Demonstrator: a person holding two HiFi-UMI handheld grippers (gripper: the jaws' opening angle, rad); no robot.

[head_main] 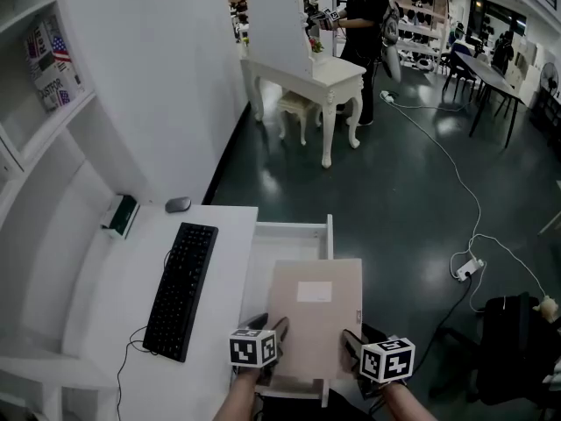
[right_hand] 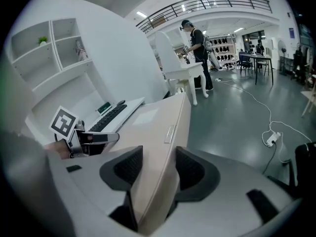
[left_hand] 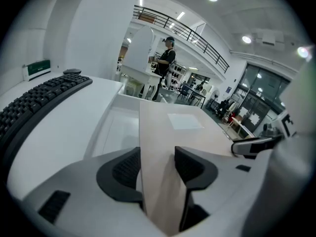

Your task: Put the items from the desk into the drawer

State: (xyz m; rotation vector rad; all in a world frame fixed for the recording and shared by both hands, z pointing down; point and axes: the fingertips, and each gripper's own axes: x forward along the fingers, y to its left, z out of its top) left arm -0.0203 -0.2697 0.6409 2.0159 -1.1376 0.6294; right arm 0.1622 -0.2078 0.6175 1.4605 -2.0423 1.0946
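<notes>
Surface: white desk (head_main: 105, 305), black keyboard (head_main: 181, 288) left of the open white drawer (head_main: 289, 231)
Folder: flat beige card folder (head_main: 316, 314), over the drawer's near end
Left gripper (left_hand: 157, 169): clamped on the folder's left corner
Right gripper (right_hand: 159, 169): gripping its right corner

Left tongs (left_hand: 158, 168) clamped on the near edge of a beige folder (left_hand: 170, 132) — a pad pressed against each face.
Folder runs away from the camera, white label (left_hand: 185, 121) on its top face, covering the right part of the open white drawer (left_hand: 116, 132). Left of that: white worktop (left_hand: 74, 127) with a black keyboard (left_hand: 39, 102) — a mouse (left_hand: 72, 71) and a green-and-white box (left_hand: 37, 69) beyond it. Far back, a person (left_hand: 168, 63) stands at a white dressing table (left_hand: 140, 68).
</notes>
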